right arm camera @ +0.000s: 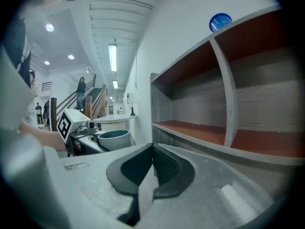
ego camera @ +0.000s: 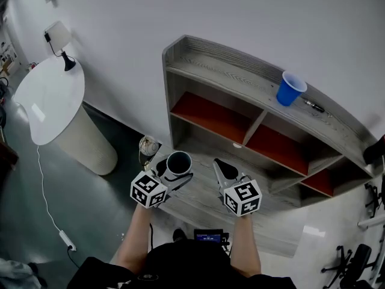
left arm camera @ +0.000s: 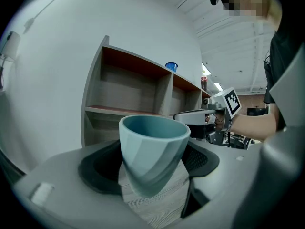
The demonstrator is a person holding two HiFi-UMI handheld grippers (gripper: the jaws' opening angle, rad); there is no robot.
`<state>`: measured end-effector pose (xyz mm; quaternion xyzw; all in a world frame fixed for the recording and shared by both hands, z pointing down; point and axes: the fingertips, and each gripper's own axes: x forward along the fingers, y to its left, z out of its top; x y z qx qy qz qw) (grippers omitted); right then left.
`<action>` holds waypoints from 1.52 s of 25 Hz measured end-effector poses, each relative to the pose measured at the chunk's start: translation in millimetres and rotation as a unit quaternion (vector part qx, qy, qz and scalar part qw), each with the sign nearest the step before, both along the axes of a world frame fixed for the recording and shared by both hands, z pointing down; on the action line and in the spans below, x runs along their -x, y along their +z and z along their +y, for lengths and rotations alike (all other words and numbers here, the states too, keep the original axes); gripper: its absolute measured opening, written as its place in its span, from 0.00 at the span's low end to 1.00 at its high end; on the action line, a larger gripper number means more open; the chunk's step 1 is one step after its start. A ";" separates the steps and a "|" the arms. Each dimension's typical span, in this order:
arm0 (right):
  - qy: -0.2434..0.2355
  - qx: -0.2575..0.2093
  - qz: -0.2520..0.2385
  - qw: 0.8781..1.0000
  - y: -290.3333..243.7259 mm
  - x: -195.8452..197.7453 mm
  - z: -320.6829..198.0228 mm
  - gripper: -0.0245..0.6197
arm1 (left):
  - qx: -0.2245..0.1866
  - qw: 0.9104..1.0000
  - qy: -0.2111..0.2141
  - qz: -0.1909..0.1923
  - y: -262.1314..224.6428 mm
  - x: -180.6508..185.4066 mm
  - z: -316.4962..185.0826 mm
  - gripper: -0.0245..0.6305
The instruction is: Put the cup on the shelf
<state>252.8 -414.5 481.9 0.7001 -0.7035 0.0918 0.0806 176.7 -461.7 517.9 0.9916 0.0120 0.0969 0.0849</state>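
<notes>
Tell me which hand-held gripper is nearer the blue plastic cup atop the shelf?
Right. The right hand-held gripper sits below-left of the blue plastic cup; the left hand-held gripper is farther left.

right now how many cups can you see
2: a teal cup between the jaws of the left gripper, and a blue cup on top of the shelf unit.

Shelf point(ego camera: 169, 101) compartments with red floors open at the front, upright divider point(ego camera: 255, 127) between the two nearest, top board point(ego camera: 225, 65) free along its left, blue cup point(ego camera: 291, 89) and slim dark object point(ego camera: 313, 106) taking its right part
</notes>
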 end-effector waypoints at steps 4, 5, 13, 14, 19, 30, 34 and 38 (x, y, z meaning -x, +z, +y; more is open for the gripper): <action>-0.004 -0.003 -0.003 1.000 -0.2 -5.4 2.2 0.04 | -0.003 1.000 -0.005 -0.003 -0.2 -2.5 3.4 0.64; -0.005 -0.005 -0.004 1.000 -0.9 -6.1 3.1 0.04 | -0.004 1.000 -0.007 -0.004 -0.5 -3.0 3.7 0.64; -0.014 -0.014 -0.011 1.000 -4.4 -12.2 10.1 0.04 | -0.014 1.000 -0.015 -0.011 -5.0 -7.0 12.2 0.64; -0.017 -0.015 -0.011 1.000 -5.5 -11.5 10.6 0.04 | -0.015 1.000 -0.016 -0.010 -6.6 -6.8 12.8 0.64; -0.027 -0.014 -0.011 0.999 -5.4 -11.5 14.0 0.04 | -0.018 0.999 -0.023 -0.014 -8.9 -6.8 17.1 0.64; -0.063 -0.015 -0.011 0.998 -9.3 -10.8 25.5 0.04 | -0.003 0.998 -0.055 -0.016 -27.3 -11.1 19.3 0.64; -0.086 -0.020 -0.004 0.996 -19.0 -10.4 30.2 0.04 | -0.007 0.998 -0.064 -0.017 -41.1 -21.5 16.9 0.64; -0.094 -0.027 -0.003 0.995 -28.1 -11.4 34.1 0.04 | -0.009 0.998 -0.065 -0.018 -54.5 -35.4 14.9 0.64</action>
